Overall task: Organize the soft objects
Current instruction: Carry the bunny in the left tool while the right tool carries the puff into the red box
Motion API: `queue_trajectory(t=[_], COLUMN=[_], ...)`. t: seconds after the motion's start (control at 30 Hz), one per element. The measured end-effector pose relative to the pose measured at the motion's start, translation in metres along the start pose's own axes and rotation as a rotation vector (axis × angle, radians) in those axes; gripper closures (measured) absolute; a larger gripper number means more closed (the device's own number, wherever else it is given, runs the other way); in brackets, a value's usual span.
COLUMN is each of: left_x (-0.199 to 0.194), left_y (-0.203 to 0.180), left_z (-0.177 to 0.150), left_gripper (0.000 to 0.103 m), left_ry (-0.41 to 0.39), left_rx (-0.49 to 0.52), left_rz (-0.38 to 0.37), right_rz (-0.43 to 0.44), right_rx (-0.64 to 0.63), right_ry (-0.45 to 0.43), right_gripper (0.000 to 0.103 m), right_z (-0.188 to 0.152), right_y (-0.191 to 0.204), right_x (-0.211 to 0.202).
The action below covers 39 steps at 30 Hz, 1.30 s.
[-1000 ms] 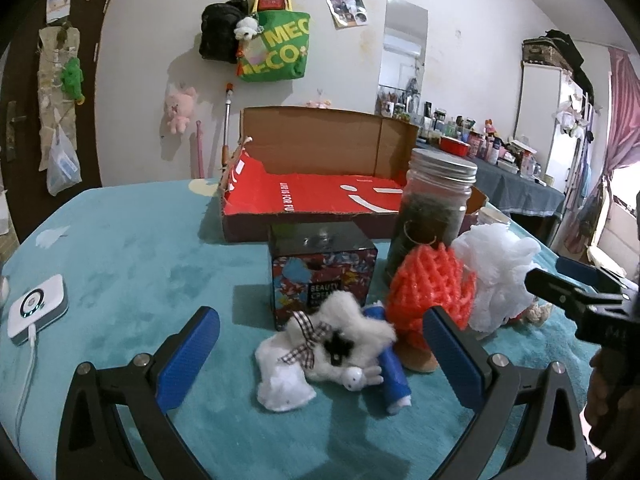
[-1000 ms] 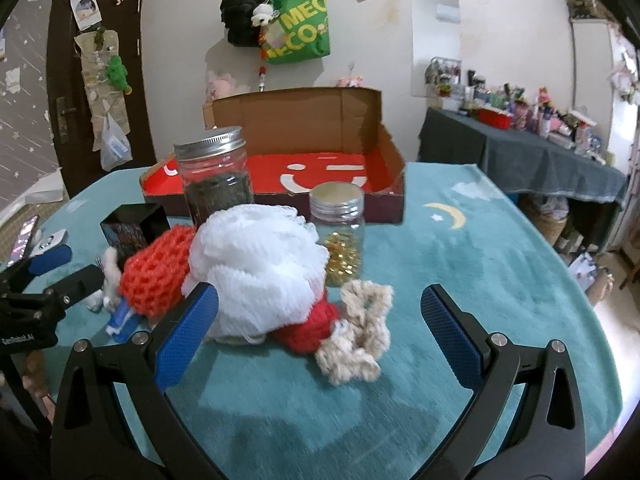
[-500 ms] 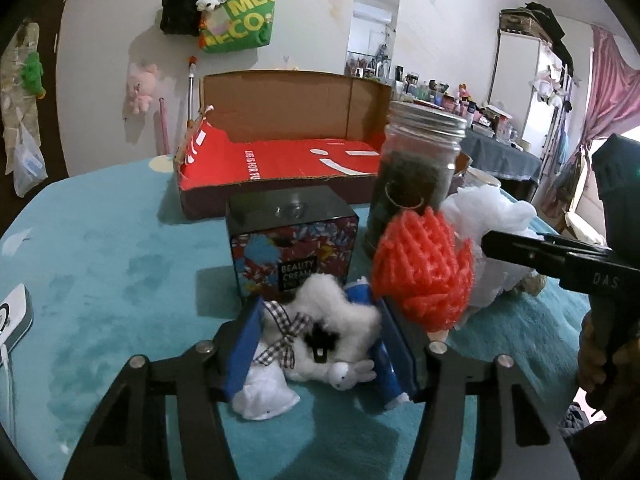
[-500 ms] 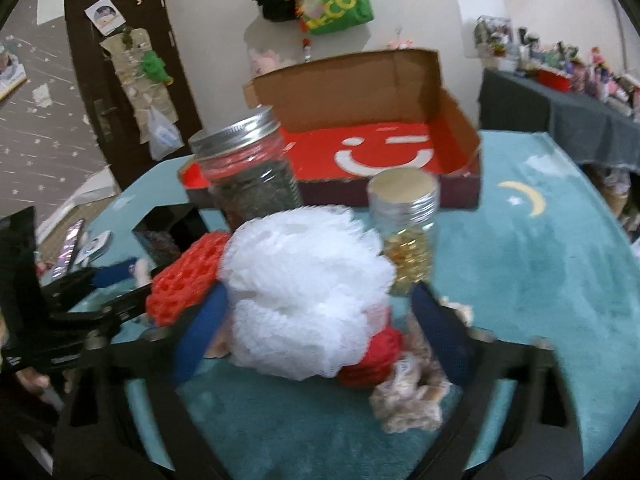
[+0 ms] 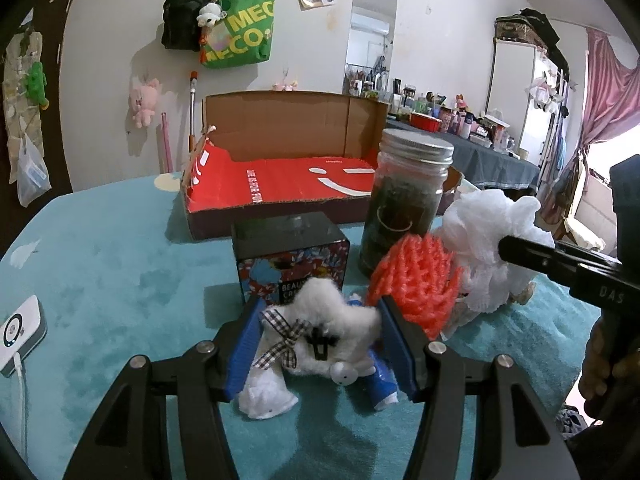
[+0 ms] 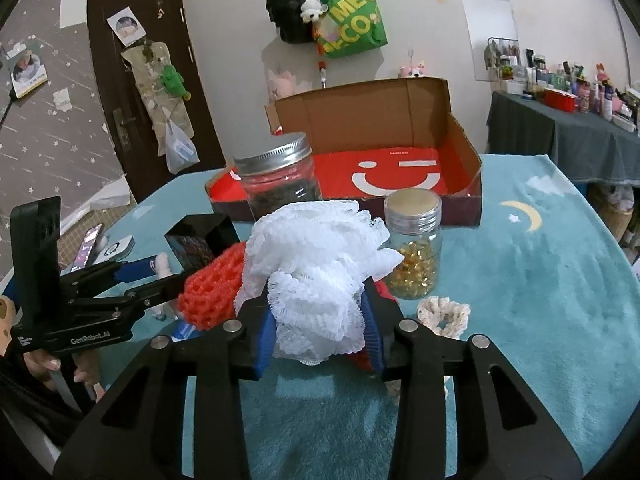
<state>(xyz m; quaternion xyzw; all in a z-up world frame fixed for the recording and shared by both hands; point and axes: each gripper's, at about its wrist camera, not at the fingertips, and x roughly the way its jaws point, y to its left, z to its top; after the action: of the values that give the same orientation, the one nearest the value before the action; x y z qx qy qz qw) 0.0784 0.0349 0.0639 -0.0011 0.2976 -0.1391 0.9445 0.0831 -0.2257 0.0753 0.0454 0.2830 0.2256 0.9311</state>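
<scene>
Green bag (image 5: 238, 31): hangs on wall, yellow letters "MEC" over "ECO"; rest cut off by folds.
Black box (image 5: 291, 257): front reads "BEAUTY CRE…", lower part hidden behind white plush toy (image 5: 325, 330).
Red box (image 6: 400, 174): open carton w/ white smiley on floor; small white side print too blurred to read.
L gripper (image 5: 320, 344): "GenRobot.AI" on its body in right-wrist view. Points down at a slant; blue pads clamped on both sides of the plush toy, which lies on the teal cloth (image 5: 104, 264) in front of the black box.
R gripper (image 6: 320, 330): "DAS" on its side in left-wrist view, rest cut off. Tilted down; jaws have just been closing and now squeeze the white mesh puff (image 6: 316, 268) between the pads.
Hands: only fingers seen at frame edges, on each handle.
Orange net ball (image 5: 416, 280): touches puff, btw. the two grippers.
Blue tube (image 5: 378, 376): mostly under the plush toy.
Cream scrunchie (image 6: 443, 316): on the cloth, just R of R gripper.
Jars: dark-filled jar (image 5: 408, 204) behind net ball; small jar (image 6: 414, 244) of gold capsules beside puff.
Red item (image 6: 386, 290): under puff, hard to identify.
</scene>
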Motion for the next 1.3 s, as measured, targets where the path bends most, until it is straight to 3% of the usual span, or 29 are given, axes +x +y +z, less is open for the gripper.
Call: queue_trajectory(t=[0.67, 1.07, 1.3], left_x=[-0.02, -0.014, 0.003], left_y=[0.028, 0.07, 0.086], left_z=[0.008, 0.017, 0.027], left_gripper=[0.043, 0.043, 0.043], left_ry=[0.017, 0.116, 0.166], left_rx=[-0.02, -0.02, 0.031], left_rz=[0.074, 0.105, 0.118], right_rz=[0.005, -0.009, -0.06], right_rx=[0.06, 0.168, 0.191], right_ry=[-0.035, -0.047, -0.041], right_gripper=[0.07, 0.07, 0.07], right_z=[-0.003, 0.004, 0.014], right_y=[-0.024, -0.063, -0.085], right_x=[-0.031, -0.055, -0.063])
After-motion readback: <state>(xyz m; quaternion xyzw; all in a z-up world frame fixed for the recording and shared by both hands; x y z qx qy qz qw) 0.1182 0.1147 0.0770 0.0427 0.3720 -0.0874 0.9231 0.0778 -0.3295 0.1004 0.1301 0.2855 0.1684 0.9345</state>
